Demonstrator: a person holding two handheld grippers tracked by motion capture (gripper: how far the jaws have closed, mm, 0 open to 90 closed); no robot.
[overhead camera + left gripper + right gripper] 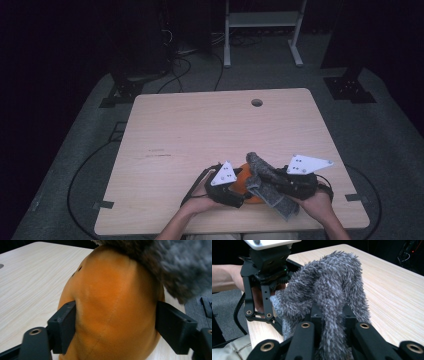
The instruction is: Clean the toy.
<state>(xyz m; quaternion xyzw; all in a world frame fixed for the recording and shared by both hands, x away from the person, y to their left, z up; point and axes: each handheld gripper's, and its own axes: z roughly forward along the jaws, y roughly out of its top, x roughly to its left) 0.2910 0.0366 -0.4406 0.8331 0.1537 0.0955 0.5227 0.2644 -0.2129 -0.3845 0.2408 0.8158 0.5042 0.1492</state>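
An orange soft toy (110, 302) is held near the front edge of the table (200, 125), just in front of the person. It is squeezed between the two jaws of the left gripper (115, 325), one jaw on each side, so it is grasped there. A fuzzy grey cloth (329, 290), maybe a sock or a small piece of clothing, is laid over the top of the toy and is touching it. A bunch of that cloth is pinched tight by the right gripper (330, 322), whose jaws are clenched on it. In the high view, the toy (244, 182) is seen between the two grippers, and the cloth (267, 182) is draped across it, with one end sticking up and the other hanging toward the table's front edge. The work looks like dressing the toy or pulling the cloth over it, but it cannot be told which. It seems partly done: both things are gripped and brought together. What is left, it is guessed, is for the cloth to be pulled all the way on or off. The rest of the table is bare wood with a small round hole (257, 102) near the back.
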